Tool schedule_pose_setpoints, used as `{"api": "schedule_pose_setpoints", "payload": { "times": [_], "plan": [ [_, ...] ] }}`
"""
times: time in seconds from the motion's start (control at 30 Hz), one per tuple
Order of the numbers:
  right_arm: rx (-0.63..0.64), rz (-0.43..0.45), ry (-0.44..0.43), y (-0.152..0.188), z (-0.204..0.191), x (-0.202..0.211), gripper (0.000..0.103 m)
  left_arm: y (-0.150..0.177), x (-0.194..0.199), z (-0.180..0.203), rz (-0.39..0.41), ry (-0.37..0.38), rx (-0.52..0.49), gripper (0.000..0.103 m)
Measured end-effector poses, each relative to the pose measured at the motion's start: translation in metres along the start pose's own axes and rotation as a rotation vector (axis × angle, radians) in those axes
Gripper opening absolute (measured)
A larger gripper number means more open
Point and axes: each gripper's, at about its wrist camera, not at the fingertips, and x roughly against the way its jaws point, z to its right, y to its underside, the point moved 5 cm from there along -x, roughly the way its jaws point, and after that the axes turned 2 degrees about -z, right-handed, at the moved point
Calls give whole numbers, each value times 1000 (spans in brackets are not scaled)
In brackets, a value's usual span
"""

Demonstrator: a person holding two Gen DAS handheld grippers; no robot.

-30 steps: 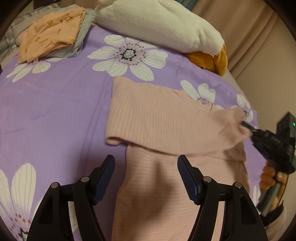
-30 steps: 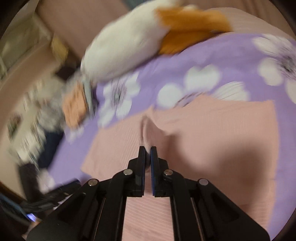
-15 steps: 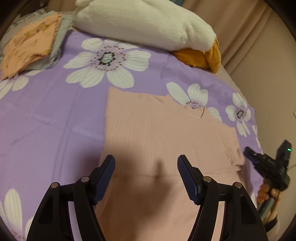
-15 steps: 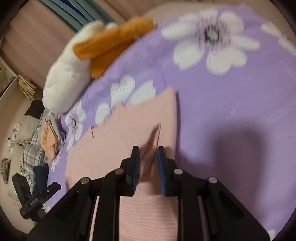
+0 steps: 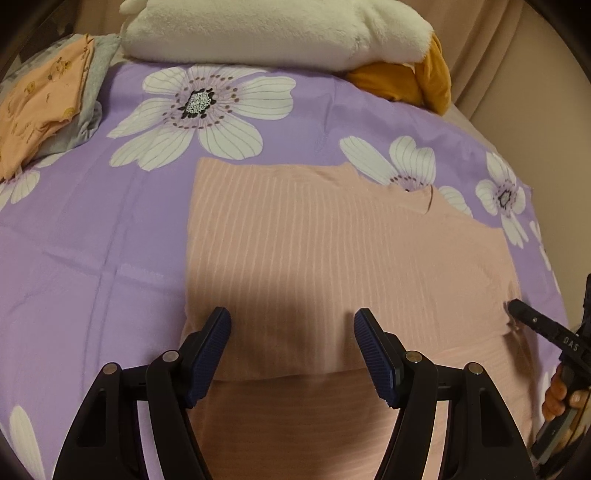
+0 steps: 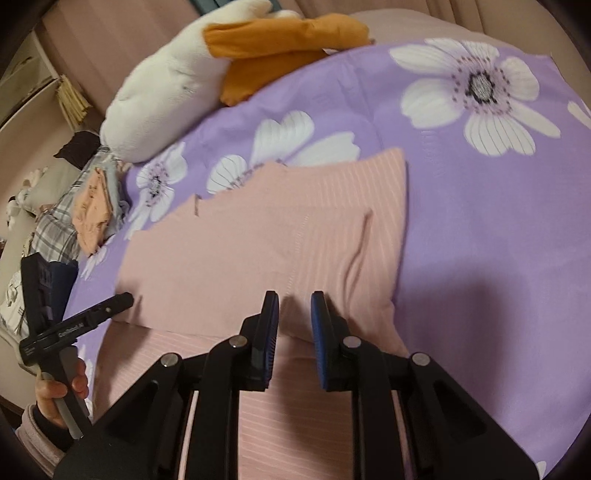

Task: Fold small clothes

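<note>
While the left gripper (image 5: 291, 350) gaped empty over the shirt (image 5: 332, 258), the right gripper (image 6: 294, 325) at its 3 o'clock edge was closing, seemingly pinching nothing.

A folded garment (image 5: 332, 258) lies mid-bed on the bedsheet (image 5: 92, 258), a plush toy (image 5: 266, 33) behind it, stacked clothes (image 5: 40, 103) far left.

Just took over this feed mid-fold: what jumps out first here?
A pink striped garment lies folded over itself mid-bed on a purple floral sheet. A white plush toy with orange parts sits at the far edge, and folded clothes are stacked far left.
</note>
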Motion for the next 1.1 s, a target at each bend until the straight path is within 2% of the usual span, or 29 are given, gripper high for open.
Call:
{"api": "schedule_pose_setpoints", "payload": {
  "times": [0.1, 0.17, 0.27, 0.33, 0.4, 0.43, 0.53, 0.73, 0.8, 0.83, 0.97, 1.1],
  "plan": [
    [-8, -3, 2, 3, 4, 2, 15, 1, 3, 0, -1, -4, 0, 69],
    [-16, 3, -14, 6, 3, 10, 21, 2, 7, -1, 1, -1, 6, 69],
    [-26, 16, -40, 13, 3, 27, 21, 10, 22, -1, 13, -2, -1, 69],
    [-26, 18, -43, 22, 4, 39, 26, 17, 31, -3, 15, -14, -1, 69],
    [-36, 20, -41, 35, 8, 53, 39, 28, 41, -7, 11, -14, 5, 69],
    [-38, 23, -38, 39, 8, 58, 41, 32, 44, -9, 7, -18, 10, 69],
    [-67, 22, -14, 62, 19, 79, 53, 54, 55, -19, -26, -20, 32, 76],
    [-136, -7, 7, 107, 42, 109, 55, 99, 72, -30, -109, 13, 82, 82],
    [-157, -25, 4, 121, 46, 114, 66, 117, 76, -31, -151, 55, 99, 91],
    [-164, -35, -3, 127, 47, 116, 67, 124, 78, -31, -159, 79, 107, 94],
    [-185, -70, -52, 156, 46, 127, 67, 153, 94, -32, -175, 207, 151, 95],
    [-201, -107, -141, 178, 38, 134, 67, 174, 108, -36, -191, 350, 210, 95]
  ]
}}
